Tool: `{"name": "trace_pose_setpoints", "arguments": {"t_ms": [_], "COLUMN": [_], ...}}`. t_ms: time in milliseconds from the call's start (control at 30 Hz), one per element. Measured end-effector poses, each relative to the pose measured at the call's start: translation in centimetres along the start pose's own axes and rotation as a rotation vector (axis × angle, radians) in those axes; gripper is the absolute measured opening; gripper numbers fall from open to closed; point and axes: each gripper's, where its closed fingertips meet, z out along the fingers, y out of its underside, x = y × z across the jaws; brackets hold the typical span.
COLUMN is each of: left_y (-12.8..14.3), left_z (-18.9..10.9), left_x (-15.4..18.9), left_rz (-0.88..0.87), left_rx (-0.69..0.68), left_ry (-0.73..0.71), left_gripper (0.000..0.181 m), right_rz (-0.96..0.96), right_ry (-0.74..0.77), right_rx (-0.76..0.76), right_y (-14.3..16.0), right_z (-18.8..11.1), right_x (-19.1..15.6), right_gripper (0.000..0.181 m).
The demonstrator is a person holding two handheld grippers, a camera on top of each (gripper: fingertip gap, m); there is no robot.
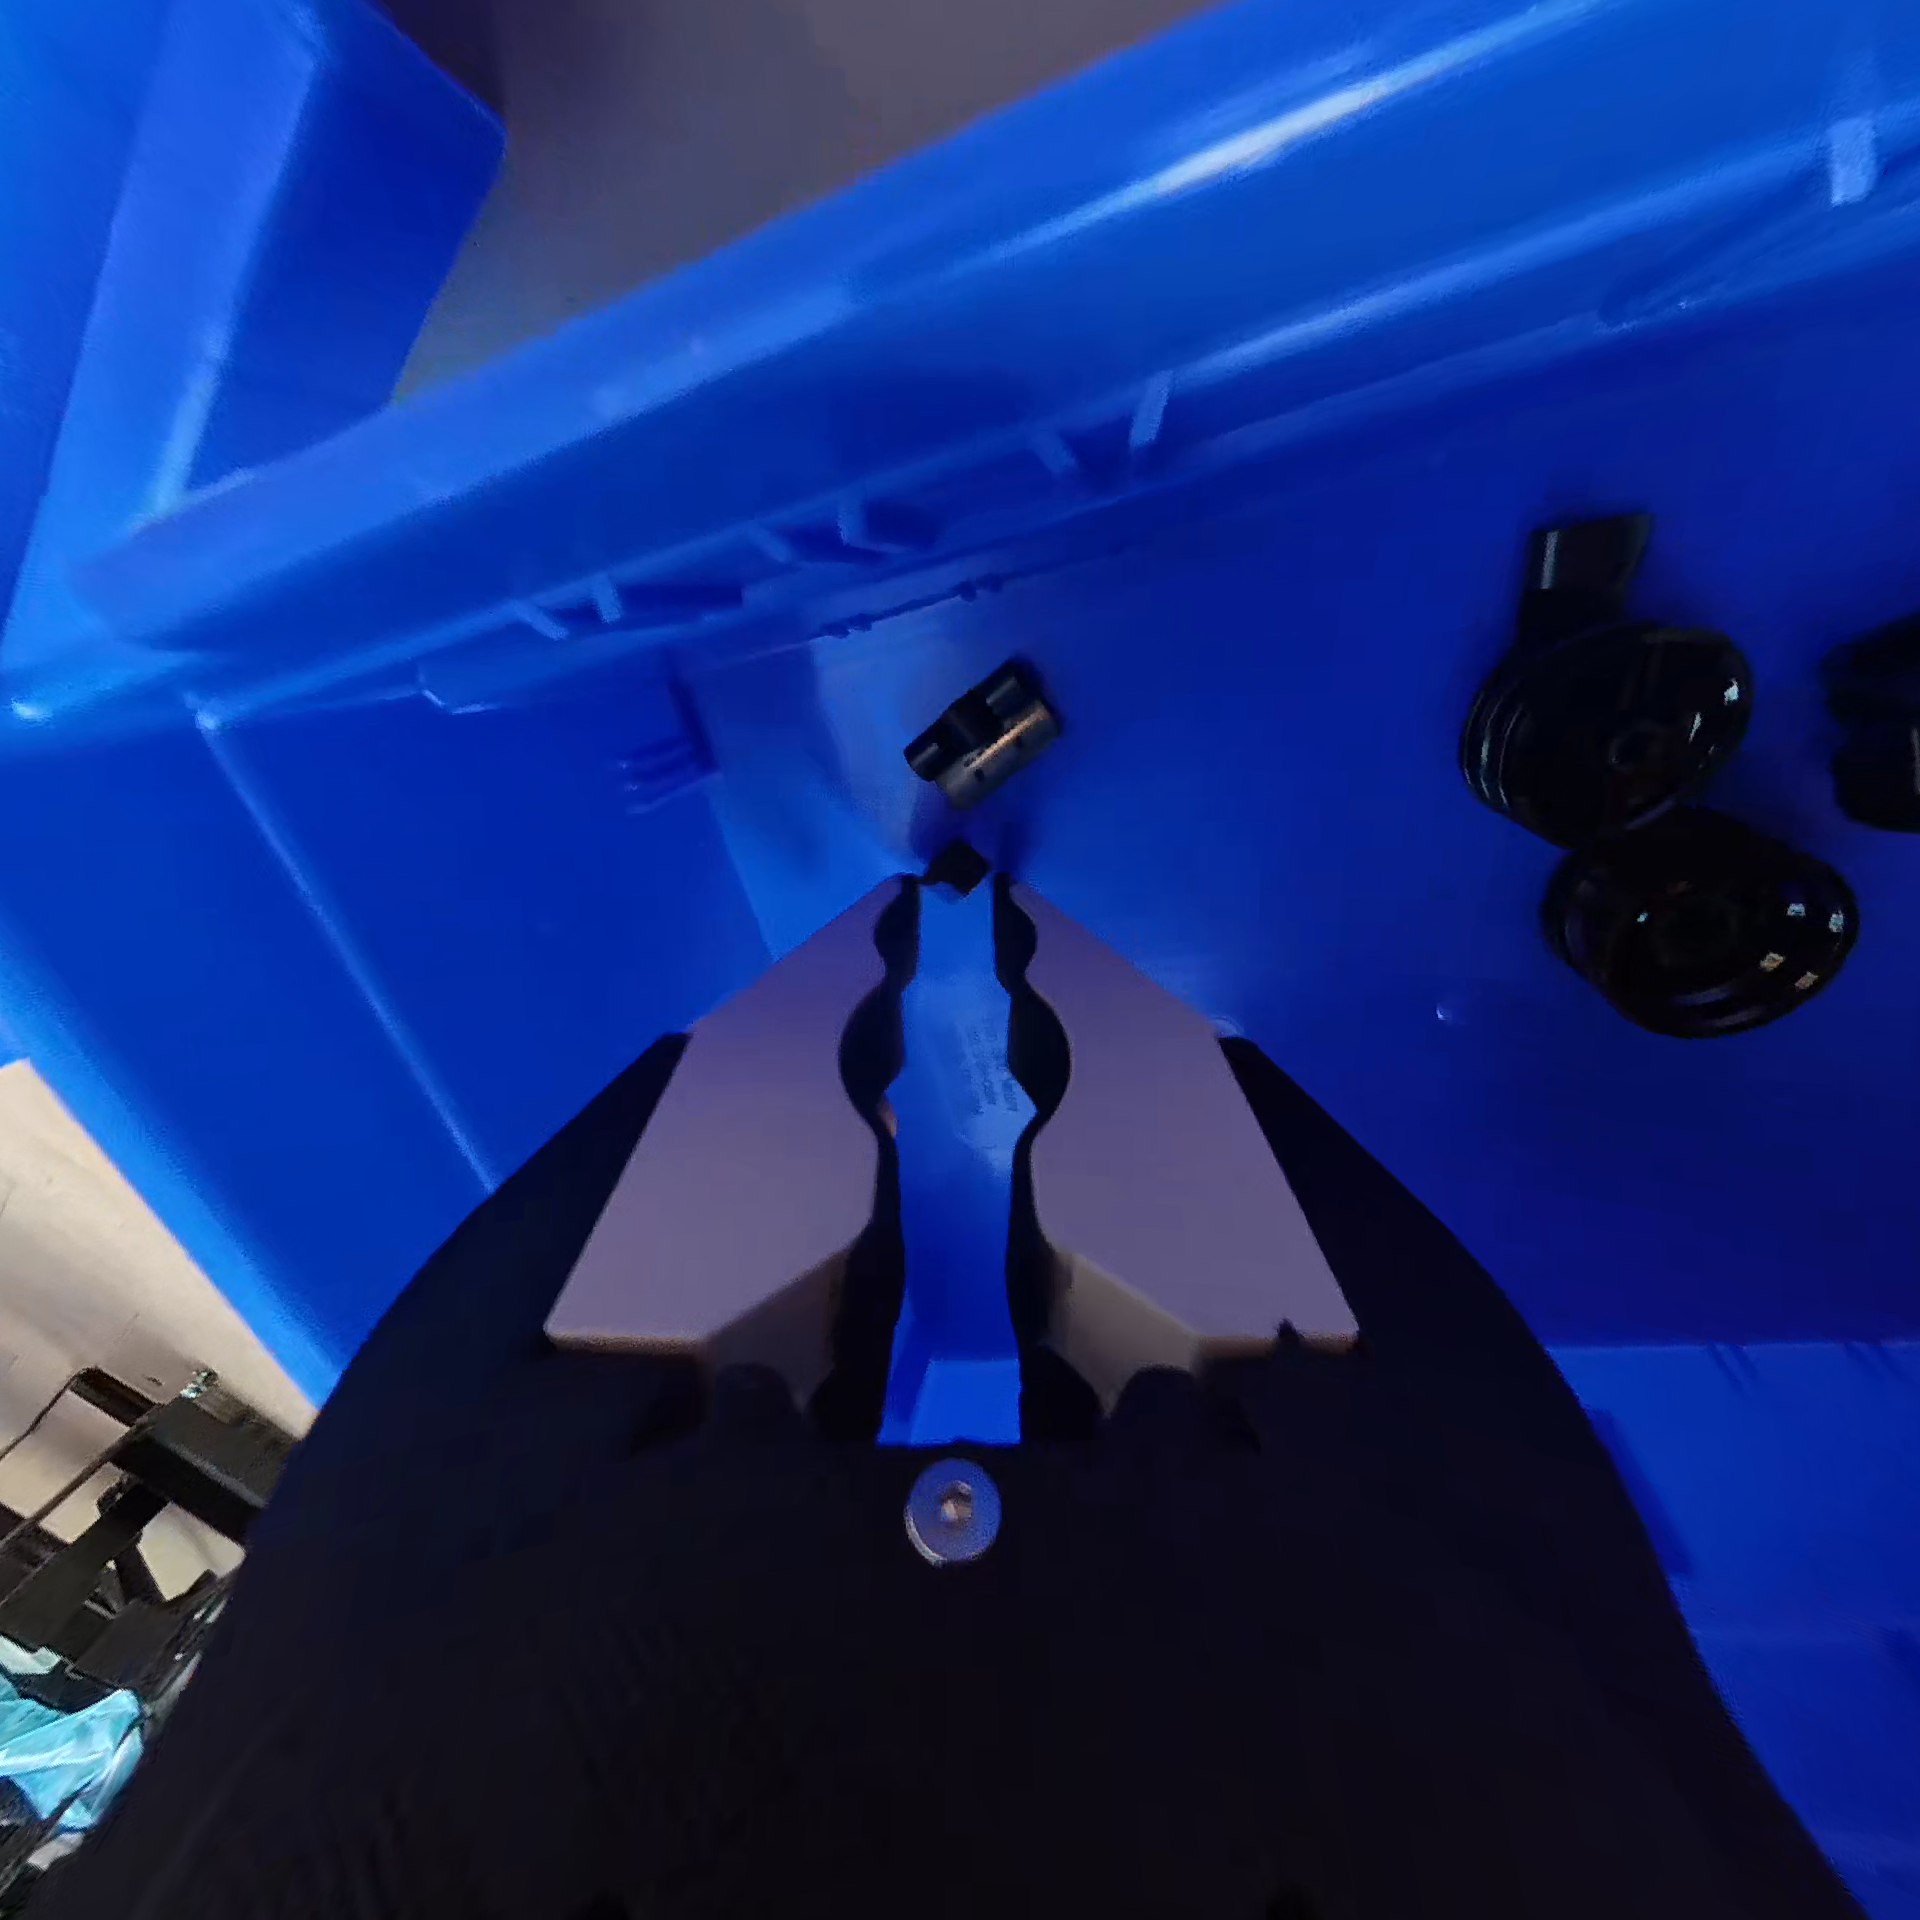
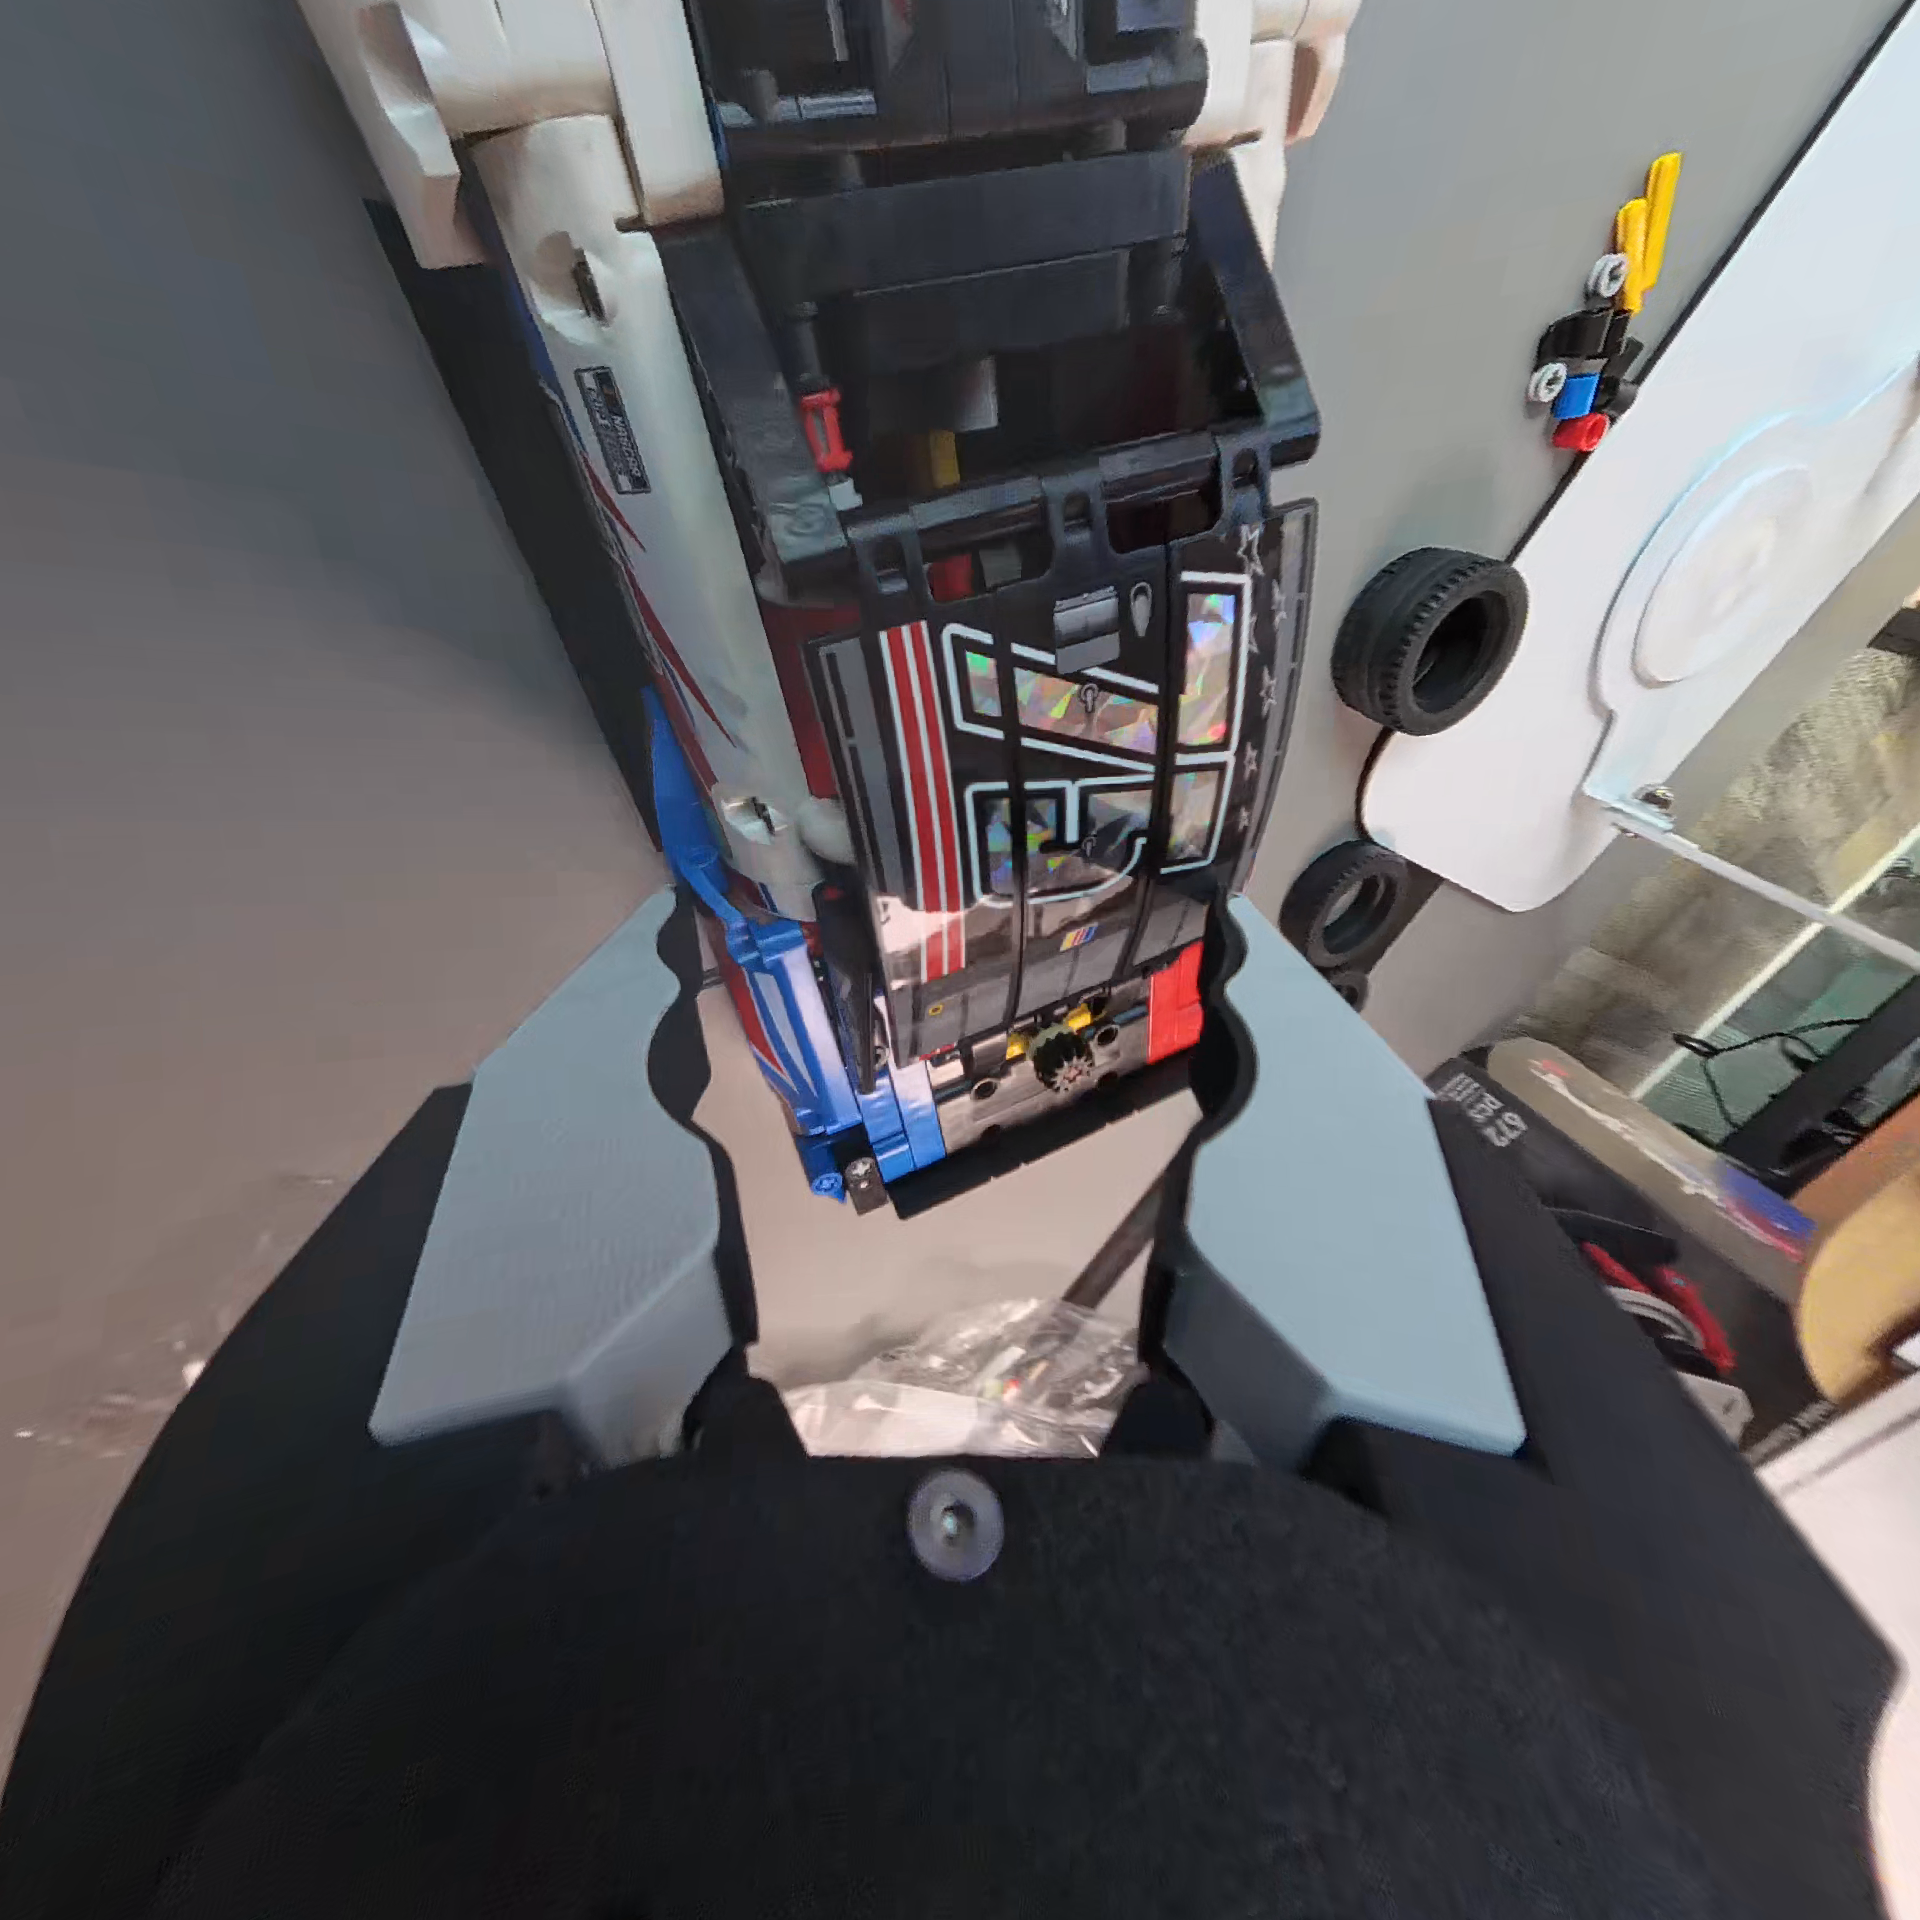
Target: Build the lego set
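The lego car [image 2: 997,644], a black, white, blue and red model with a shiny sticker on its dark hood, lies on the grey desk [image 2: 260,623], its near end sitting between the fingers of the right gripper [image 2: 951,935]. That gripper is spread wide; its fingers flank the car's end, and I cannot tell whether they touch it. Beside the car, toward the desk's right edge, lie two black tires [image 2: 1434,644], and farther along a small cluster of yellow, blue, red and black pieces [image 2: 1600,322] next to a white board [image 2: 1714,468]. A clear bag of parts [image 2: 987,1382] lies under the gripper. The left gripper [image 1: 956,883] reaches into a blue bin [image 1: 1351,1143], fingers slightly parted, tips just at a tiny black piece [image 1: 958,868] on the bin floor, not clamped on it. A black and grey connector [image 1: 982,746] lies just beyond, and two black wheel rims [image 1: 1652,831] lie well apart toward the bin's right side.
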Motion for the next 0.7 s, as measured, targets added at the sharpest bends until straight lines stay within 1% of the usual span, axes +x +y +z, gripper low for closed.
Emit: {"name": "trace_pose_setpoints", "arguments": {"t_ms": [33,100,133,167,233,267,333,400,433,500,533,600,667,700], "left_y": [0.1,0.1,0.1,0.1,-0.3,-1.0,-3.6,-7.1,-8.9,-12.5,-14.1,-16.8,-18.8,-19.5], "left_z": [0.1,0.0,-0.1,-0.4,-1.9,-3.2,-6.7,-10.5,-12.2,-14.6,-15.2,-15.3,-14.2,-13.4], "left_x": [0.4,0.5,1.2,1.9,3.1,4.0,6.5,10.3,12.8,18.5,21.5,26.9,31.5,33.1], "left_rz": [-0.008,-0.028,-0.039,-0.040,-0.011,-0.004,-0.001,0.044,0.086,0.174,0.222,0.296,0.344,0.354], "left_rx": [-0.003,0.012,0.020,0.031,0.073,0.117,0.263,0.406,0.466,0.569,0.605,0.646,0.648,0.644], "left_ry": [0.018,-0.002,0.019,0.028,-0.012,-0.031,-0.053,-0.063,-0.056,-0.018,0.015,0.074,0.151,0.182], "left_gripper": [0.000,0.000,0.000,0.000,0.000,0.000,0.000,0.000,0.000,0.000,0.000,0.000,0.000,0.000], "right_rz": [-0.033,-0.054,-0.012,0.063,0.211,0.275,0.364,0.400,0.397,0.369,0.351,0.318,0.252,0.215], "right_ry": [0.024,0.068,0.050,0.031,-0.017,-0.041,-0.113,-0.181,-0.211,-0.228,-0.248,-0.358,-0.462,-0.503], "right_rx": [-0.018,-0.043,-0.015,0.043,0.197,0.276,0.415,0.497,0.515,0.532,0.526,0.440,0.304,0.239], "right_y": [0.2,0.5,0.3,-0.5,-2.6,-4.0,-7.2,-10.5,-12.1,-14.9,-16.1,-17.5,-17.6,-17.3], "right_z": [0.3,0.4,0.1,-0.6,-2.6,-3.8,-5.8,-6.5,-6.5,-5.7,-5.0,-2.9,-0.8,-0.2], "right_x": [0.6,1.7,1.8,2.0,2.4,2.7,2.8,2.8,2.8,3.6,3.9,3.3,1.7,0.7], "right_gripper": [0.091,0.085,0.087,0.089,0.093,0.095,0.096,0.096,0.097,0.096,0.095,0.094,0.091,0.089]}}
